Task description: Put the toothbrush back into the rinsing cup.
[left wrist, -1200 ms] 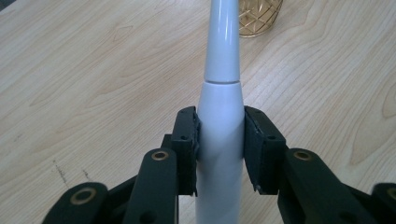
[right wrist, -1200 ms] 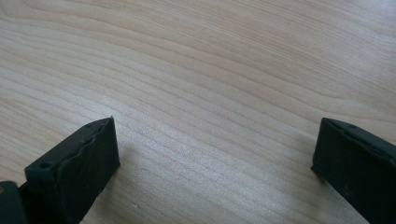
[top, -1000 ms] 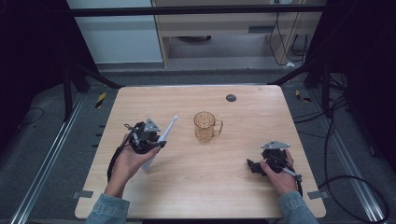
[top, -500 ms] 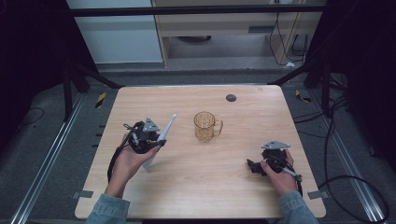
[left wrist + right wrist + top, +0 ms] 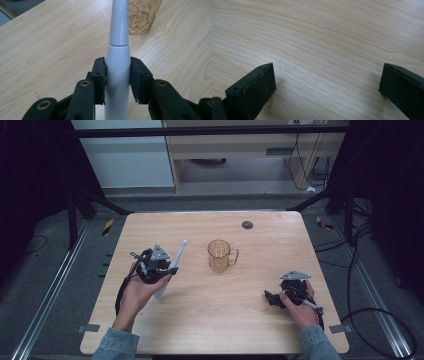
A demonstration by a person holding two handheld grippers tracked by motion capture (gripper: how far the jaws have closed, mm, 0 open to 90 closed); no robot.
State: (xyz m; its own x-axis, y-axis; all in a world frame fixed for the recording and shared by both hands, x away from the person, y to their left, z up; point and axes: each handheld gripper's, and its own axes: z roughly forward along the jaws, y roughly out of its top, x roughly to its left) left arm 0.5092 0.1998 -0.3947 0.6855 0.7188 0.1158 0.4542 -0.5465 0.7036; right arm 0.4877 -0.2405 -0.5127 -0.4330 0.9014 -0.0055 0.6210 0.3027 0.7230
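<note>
Nothing has moved: left tool (image 5: 117, 80) stays clamped on the white toothbrush (image 5: 118, 50)

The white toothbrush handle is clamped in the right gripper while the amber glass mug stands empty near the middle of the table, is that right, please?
Not quite: the left gripper holds the white toothbrush handle, its pads pressed on both sides, as the left gripper view shows. The right gripper is open over bare wood. The amber glass mug does stand empty near the middle of the table.
</note>
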